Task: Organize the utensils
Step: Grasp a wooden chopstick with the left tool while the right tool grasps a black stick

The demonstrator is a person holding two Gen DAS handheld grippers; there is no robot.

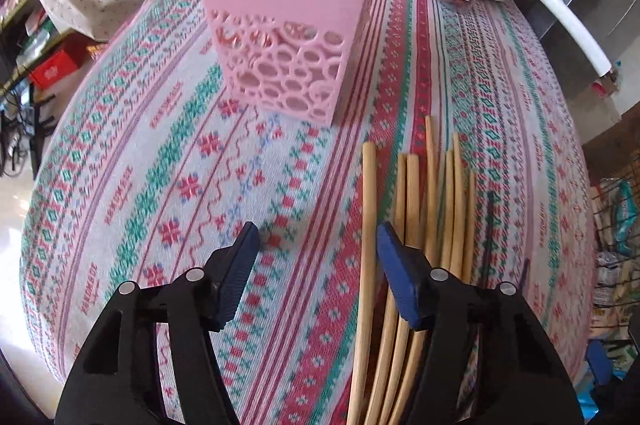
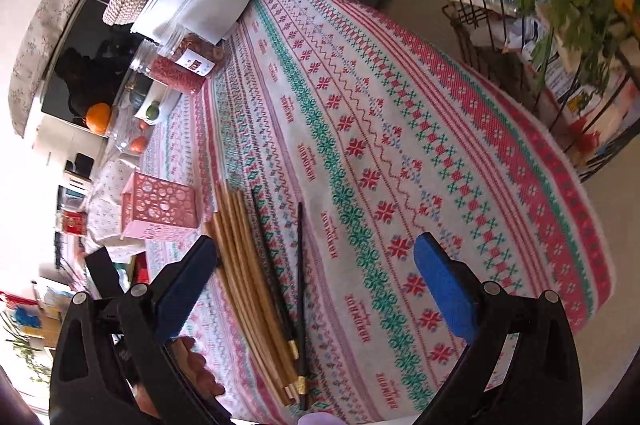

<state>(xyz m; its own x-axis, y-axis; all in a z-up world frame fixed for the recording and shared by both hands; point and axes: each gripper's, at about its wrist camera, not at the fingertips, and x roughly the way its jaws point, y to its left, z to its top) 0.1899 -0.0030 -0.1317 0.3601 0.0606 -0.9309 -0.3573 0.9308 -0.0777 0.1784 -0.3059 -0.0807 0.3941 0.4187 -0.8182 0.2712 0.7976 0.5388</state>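
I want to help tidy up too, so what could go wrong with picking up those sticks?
1. The wooden chopsticks lie packed side by side, so the left gripper, with one stick between its open fingers, might drag its neighbours along.
2. The two black chopsticks are thin and flat on the tablecloth; the wide-open right gripper could slip off them.
3. The pink basket looks light and might tip when sticks drop in.

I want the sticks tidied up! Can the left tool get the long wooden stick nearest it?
Probably yes: the left tool is open, with the leftmost wooden chopstick between its fingers and nothing covering it.
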